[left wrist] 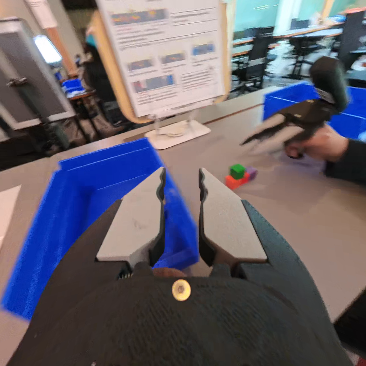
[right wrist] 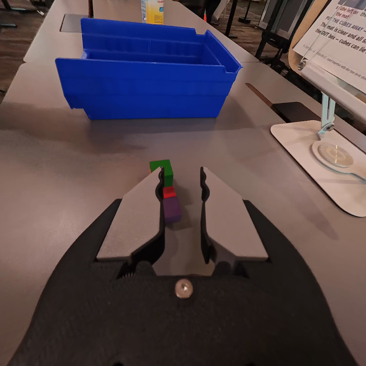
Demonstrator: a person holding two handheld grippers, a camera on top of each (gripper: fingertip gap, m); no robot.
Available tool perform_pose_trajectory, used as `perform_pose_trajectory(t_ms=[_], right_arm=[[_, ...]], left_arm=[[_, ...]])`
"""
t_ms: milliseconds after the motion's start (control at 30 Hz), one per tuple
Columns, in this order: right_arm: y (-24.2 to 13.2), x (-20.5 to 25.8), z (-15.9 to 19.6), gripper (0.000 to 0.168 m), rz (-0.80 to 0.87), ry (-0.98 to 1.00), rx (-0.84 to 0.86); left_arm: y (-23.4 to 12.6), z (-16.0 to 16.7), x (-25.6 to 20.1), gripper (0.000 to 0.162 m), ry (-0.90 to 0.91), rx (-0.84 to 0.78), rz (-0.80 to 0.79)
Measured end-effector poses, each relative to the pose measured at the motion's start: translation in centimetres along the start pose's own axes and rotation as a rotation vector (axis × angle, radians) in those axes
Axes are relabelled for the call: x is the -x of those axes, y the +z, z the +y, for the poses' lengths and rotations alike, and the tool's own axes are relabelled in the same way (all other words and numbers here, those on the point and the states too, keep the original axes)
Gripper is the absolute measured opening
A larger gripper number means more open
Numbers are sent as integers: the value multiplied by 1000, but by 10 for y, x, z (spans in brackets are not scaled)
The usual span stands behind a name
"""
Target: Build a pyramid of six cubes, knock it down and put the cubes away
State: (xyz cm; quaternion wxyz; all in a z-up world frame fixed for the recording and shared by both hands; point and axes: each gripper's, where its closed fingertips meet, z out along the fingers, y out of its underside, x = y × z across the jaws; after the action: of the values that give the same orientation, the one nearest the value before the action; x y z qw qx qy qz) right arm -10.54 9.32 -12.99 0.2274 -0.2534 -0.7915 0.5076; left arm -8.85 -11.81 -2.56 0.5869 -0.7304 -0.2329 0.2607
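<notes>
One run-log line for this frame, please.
stage: pyramid building | green cube on red cubes, purple cube alongside | left claw open over blue bin | right claw open behind stack

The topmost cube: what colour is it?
Green, clearest in the right wrist view.

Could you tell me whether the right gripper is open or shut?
Open: the right gripper shows a clear gap between its fingers, holding nothing, behind the cubes.

Glossy blue plastic bin on a smooth matt grey table; grainy matt-black hand-held gripper body.
</notes>
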Motion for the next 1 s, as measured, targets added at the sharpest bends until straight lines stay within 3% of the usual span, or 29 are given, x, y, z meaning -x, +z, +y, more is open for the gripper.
perform_pose_trajectory(t_ms=[100, 167, 267, 433, 600, 633, 700, 767, 1000], right_arm=[[2, -2, 5, 33, 8, 3, 11], [2, -1, 6, 33, 13, -6, 13], [2, -1, 6, 33, 22, -16, 11], [3, -7, 11, 33, 38, 4, 23], [3, -11, 16, 34, 37, 16, 40], [3, -11, 17, 34, 36, 18, 40], [4, -10, 16, 33, 28, 21, 39], [5, -8, 16, 33, 20, 20, 41], [5, 1, 3, 33, 21, -5, 28]], left_arm=[[19, 10, 53, 47, -86, 106, -16], [44, 35, 59, 53, -69, 250, 110], [81, 84, 76, 55, -17, 480, 174], [122, 132, 68, 60, -123, 673, 320], [140, 153, 65, 56, -92, 725, 354], [140, 159, 65, 52, -66, 750, 353], [143, 162, 75, 27, 41, 749, 299], [143, 162, 83, 27, 97, 743, 243], [141, 120, 94, 27, 68, 474, 212]])
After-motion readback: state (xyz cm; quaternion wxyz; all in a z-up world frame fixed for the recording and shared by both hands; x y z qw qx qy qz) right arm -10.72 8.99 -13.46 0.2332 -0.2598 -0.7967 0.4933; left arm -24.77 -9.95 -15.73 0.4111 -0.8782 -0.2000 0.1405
